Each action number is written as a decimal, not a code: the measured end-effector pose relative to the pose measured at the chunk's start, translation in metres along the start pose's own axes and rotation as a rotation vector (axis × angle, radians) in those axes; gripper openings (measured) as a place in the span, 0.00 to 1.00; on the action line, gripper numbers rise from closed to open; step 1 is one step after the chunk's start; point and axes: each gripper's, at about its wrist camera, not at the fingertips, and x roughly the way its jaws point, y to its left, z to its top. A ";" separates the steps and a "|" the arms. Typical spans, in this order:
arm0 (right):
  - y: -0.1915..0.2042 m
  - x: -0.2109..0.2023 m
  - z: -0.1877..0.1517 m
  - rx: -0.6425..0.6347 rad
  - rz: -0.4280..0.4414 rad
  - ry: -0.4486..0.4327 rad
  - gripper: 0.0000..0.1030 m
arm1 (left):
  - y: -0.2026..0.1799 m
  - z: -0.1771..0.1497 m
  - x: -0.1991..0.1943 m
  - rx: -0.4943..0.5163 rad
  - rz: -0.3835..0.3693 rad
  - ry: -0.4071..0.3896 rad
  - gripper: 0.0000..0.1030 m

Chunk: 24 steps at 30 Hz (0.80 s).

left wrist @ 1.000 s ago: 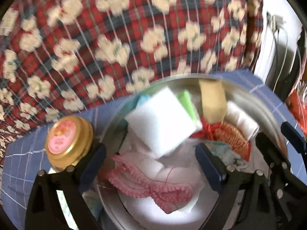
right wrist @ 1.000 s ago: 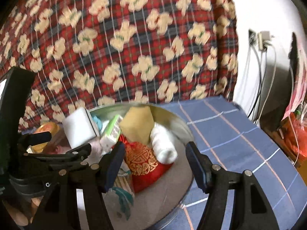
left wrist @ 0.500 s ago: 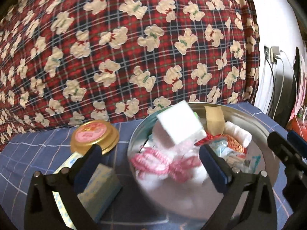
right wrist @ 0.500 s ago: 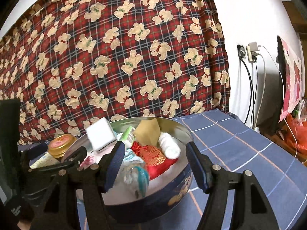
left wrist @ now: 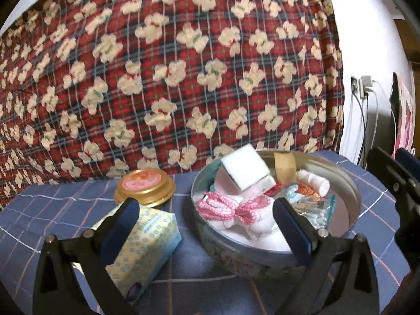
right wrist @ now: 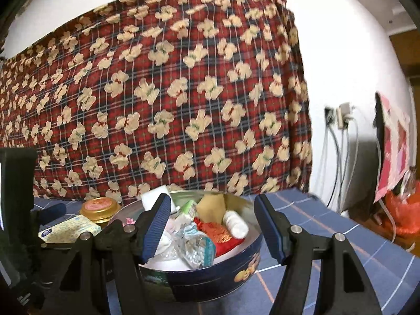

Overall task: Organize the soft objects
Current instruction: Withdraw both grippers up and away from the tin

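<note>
A round metal tin [left wrist: 249,260] on the blue checked cloth holds a heap of soft things. On top lies a white sponge block [left wrist: 245,169], tilted, with a pink crocheted piece [left wrist: 231,207] in front of it. Behind sit a tan sponge [left wrist: 283,165], a white roll [left wrist: 313,179] and a red pouch [right wrist: 218,232]. My left gripper [left wrist: 207,225] stands wide open in front of the tin, holding nothing. My right gripper [right wrist: 214,228] is open too, level with the tin's [right wrist: 210,275] near side, its pads apart from everything.
A gold-lidded jar [left wrist: 145,187] and a yellow-and-blue tissue pack [left wrist: 147,241] sit left of the tin. A red plaid bear-print cloth [left wrist: 183,78] hangs behind. Cables and a socket [right wrist: 341,115] are on the white wall at right. A bag of cotton swabs [right wrist: 197,249] lies in the tin.
Both grippers have drawn back from over the tin and tipped up to a more level look. The tissue pack has come into the left wrist view. The white sponge stays on the heap.
</note>
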 end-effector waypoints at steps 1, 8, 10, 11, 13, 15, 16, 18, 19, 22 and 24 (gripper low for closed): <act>0.001 -0.003 0.000 -0.004 -0.006 -0.013 0.66 | 0.000 0.000 -0.001 0.004 -0.002 -0.003 1.00; 0.000 -0.022 0.003 -0.006 -0.036 -0.088 0.75 | 0.003 -0.002 -0.013 -0.009 -0.021 -0.018 1.00; 0.001 -0.023 0.003 -0.010 -0.035 -0.094 0.75 | 0.004 -0.002 -0.013 -0.009 -0.020 -0.018 1.00; 0.001 -0.023 0.002 -0.014 -0.037 -0.093 0.75 | 0.004 -0.002 -0.013 -0.008 -0.021 -0.017 1.00; 0.003 -0.022 0.002 -0.021 -0.036 -0.088 0.75 | 0.004 -0.002 -0.014 -0.009 -0.021 -0.018 1.00; 0.003 -0.021 0.002 -0.022 -0.032 -0.083 0.75 | 0.003 -0.002 -0.012 -0.010 -0.021 -0.017 1.00; 0.003 -0.021 0.002 -0.021 -0.030 -0.082 0.75 | 0.004 -0.002 -0.013 -0.009 -0.021 -0.017 1.00; 0.003 -0.021 0.002 -0.018 -0.031 -0.082 0.76 | 0.004 -0.002 -0.013 -0.009 -0.021 -0.018 1.00; 0.003 -0.021 0.002 -0.020 -0.032 -0.083 0.76 | 0.004 -0.002 -0.013 -0.009 -0.021 -0.019 1.00; 0.002 -0.020 0.002 -0.020 -0.030 -0.083 0.76 | 0.004 -0.002 -0.013 -0.010 -0.024 -0.016 1.00; 0.002 -0.020 0.002 -0.021 -0.032 -0.084 0.76 | 0.004 -0.002 -0.013 -0.009 -0.022 -0.017 1.00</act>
